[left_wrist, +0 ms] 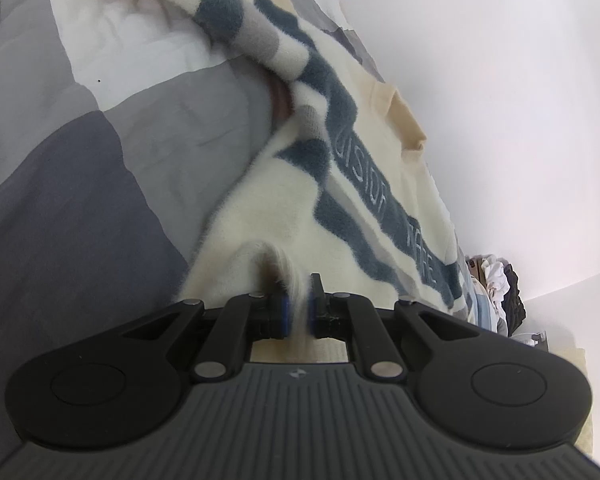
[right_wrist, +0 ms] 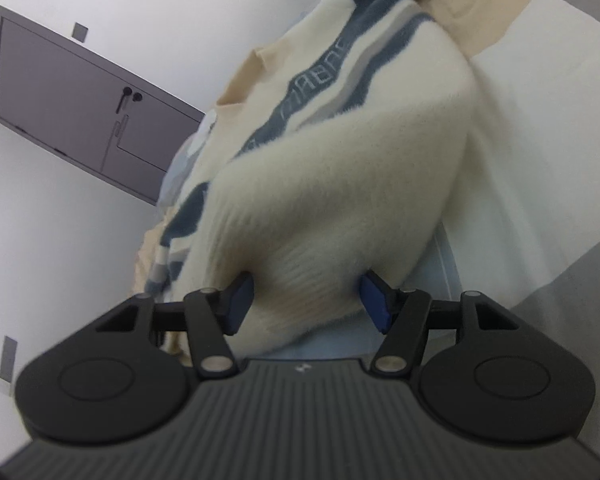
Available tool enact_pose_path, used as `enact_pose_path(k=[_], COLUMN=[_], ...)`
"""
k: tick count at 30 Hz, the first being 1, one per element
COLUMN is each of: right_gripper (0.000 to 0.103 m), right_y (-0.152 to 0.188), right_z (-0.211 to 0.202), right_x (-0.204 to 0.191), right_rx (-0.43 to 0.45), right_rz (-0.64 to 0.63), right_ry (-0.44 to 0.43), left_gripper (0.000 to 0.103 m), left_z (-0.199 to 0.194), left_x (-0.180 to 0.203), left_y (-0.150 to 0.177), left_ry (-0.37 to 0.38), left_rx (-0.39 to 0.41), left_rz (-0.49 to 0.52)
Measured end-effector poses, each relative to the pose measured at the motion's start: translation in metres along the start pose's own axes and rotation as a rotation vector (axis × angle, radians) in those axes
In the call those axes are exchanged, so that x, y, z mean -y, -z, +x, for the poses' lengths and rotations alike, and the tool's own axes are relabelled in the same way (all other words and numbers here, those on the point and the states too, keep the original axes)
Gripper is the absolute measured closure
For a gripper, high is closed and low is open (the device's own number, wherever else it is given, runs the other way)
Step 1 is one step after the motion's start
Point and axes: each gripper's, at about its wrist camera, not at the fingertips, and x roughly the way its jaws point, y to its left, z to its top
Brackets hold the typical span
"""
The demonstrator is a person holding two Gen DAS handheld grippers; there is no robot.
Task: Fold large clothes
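A fluffy cream sweater [left_wrist: 284, 200] with blue-grey wavy stripes and stitched lettering lies spread over the bed. My left gripper [left_wrist: 298, 312] is shut on a thin fold of the sweater's cream edge, which bunches up just in front of the blue pads [left_wrist: 285, 314]. In the right wrist view the same sweater [right_wrist: 340, 184] rises in a thick cream mound. My right gripper [right_wrist: 306, 304] stands open with the ribbed hem lying between its blue pads [right_wrist: 376, 304]. The fabric drapes over the fingertips and is not pinched flat.
Grey, white and beige patchwork bedding [left_wrist: 100, 152] covers the bed beneath the sweater. A white wall [left_wrist: 520, 120] runs along the far side. A pile of dark and white clothes [left_wrist: 500, 292] sits at the bed's end. A grey door [right_wrist: 80, 108] shows behind the right gripper.
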Motion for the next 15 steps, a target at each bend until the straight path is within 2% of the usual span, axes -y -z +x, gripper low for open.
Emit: enact_pose_path(k=[5, 7, 9, 11, 15], right_gripper=[0.043, 0.056, 0.077, 0.082, 0.089], right_y=[0.002, 0.003, 0.003, 0.004, 0.008], right_z=[0.001, -0.002, -0.004, -0.013, -0.034], right_x=[0.004, 0.0, -0.004, -0.003, -0.005], right_rx=[0.004, 0.018, 0.021, 0.034, 0.109], right_rz=[0.032, -0.004, -0.042, -0.034, -0.05], right_ry=[-0.006, 0.012, 0.056, 0.069, 0.063], left_gripper=[0.093, 0.093, 0.093, 0.093, 0.093], left_z=[-0.012, -0.021, -0.032, -0.044, -0.067], left_x=[0.0, 0.0, 0.001, 0.002, 0.012], left_y=[0.007, 0.011, 0.015, 0.021, 0.034], left_ry=[0.007, 0.017, 0.032, 0.052, 0.075], left_rx=[0.023, 0.034, 0.046, 0.051, 0.061], left_rz=[-0.016, -0.022, -0.024, -0.015, 0.064])
